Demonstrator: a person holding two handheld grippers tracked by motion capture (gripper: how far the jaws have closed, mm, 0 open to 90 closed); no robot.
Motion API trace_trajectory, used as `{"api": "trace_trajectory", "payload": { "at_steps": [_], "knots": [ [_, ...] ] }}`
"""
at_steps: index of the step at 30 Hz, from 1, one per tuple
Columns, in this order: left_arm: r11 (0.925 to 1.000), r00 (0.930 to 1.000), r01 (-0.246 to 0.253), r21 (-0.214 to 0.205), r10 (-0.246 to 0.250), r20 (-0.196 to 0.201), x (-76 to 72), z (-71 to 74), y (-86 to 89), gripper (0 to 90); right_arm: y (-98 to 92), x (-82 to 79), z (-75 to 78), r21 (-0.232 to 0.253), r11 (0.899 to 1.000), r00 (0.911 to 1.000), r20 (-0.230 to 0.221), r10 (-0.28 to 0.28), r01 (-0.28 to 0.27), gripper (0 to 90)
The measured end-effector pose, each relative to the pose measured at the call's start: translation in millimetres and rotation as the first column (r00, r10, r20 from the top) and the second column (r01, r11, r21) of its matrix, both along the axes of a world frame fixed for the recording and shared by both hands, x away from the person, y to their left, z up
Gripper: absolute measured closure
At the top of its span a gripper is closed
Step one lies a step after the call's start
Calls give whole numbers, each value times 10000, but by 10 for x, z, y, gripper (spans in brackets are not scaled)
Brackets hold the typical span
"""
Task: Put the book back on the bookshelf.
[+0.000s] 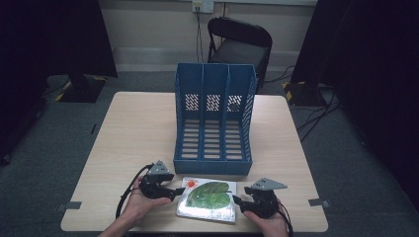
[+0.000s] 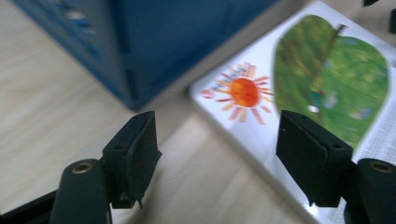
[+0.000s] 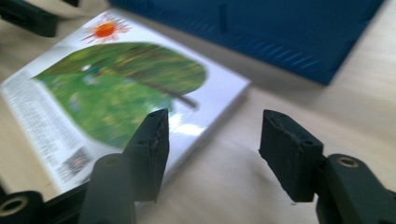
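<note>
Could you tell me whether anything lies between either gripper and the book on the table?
Nothing visible does. The book lies flat on the table with the left gripper and the right gripper open at its two sides.

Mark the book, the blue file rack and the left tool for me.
book [image 1: 207, 197]: high view, on the green leaf of its cover.
blue file rack [image 1: 213, 167]: high view, on its low front wall.
left tool [image 1: 179, 190]: high view, midway between its fingertips, at the book's left edge.
</note>
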State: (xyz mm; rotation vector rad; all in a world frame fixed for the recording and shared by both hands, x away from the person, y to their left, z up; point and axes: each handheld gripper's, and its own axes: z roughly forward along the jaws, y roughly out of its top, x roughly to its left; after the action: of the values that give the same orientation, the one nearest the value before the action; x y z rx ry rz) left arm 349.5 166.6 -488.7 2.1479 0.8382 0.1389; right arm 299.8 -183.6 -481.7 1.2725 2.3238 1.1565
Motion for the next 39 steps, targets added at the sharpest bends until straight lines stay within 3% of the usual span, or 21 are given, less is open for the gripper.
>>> {"api": "trace_trajectory", "payload": {
  "at_steps": [3, 6, 8, 11, 18, 21, 24, 32, 37, 39],
  "knots": [
    [9997, 9994, 251, -8, -251, -217, -17, -15, -62, 329, 82, -49, -26, 134, 9995, 9994, -152, 302, -300, 463],
    [9995, 9995, 183, 240, -177, -244, -12, -33, -97, 341, 159, -47, -66, -78, 9987, 9985, -244, 496, -498, 463],
    [9998, 9989, 108, 137, -102, -468, 1, -42, -97, 341, 184, -33, -93, 125, 9986, 9980, -352, 517, -513, 463],
    [9997, 9972, 242, -14, -242, -707, 6, -45, -93, 372, 211, -25, -91, -51, 9988, 9988, -105, 480, -481, 491],
    [9998, 9978, 204, 53, -200, -625, -28, -12, -82, 424, 218, 53, -94, 11, 9979, 9979, -63, 644, -644, 521],
    [10000, 9965, 28, -71, -34, -840, -14, -41, -60, 403, 209, 54, -96, 145, 9979, 9977, -234, 635, -632, 517],
    [10000, 9969, -53, -42, 50, -788, -17, -41, -61, 396, 208, 40, -98, 352, 9964, 9955, -538, 786, -767, 511],
    [9995, 9964, -308, -66, 301, -786, 3, -46, -47, 355, 247, -34, -88, 377, 9929, 9903, -768, 1155, -1129, 504],
    [9979, 9963, -645, -18, 643, -563, 44, -62, -57, 253, 253, -2, -87, 430, 9902, 9859, -977, 1362, -1325, 458],
    [9979, 9958, -635, -140, 625, -674, 50, -63, -64, 249, 260, 10, -85, 370, 9890, 9845, -969, 1463, -1433, 450]
  ]
}}
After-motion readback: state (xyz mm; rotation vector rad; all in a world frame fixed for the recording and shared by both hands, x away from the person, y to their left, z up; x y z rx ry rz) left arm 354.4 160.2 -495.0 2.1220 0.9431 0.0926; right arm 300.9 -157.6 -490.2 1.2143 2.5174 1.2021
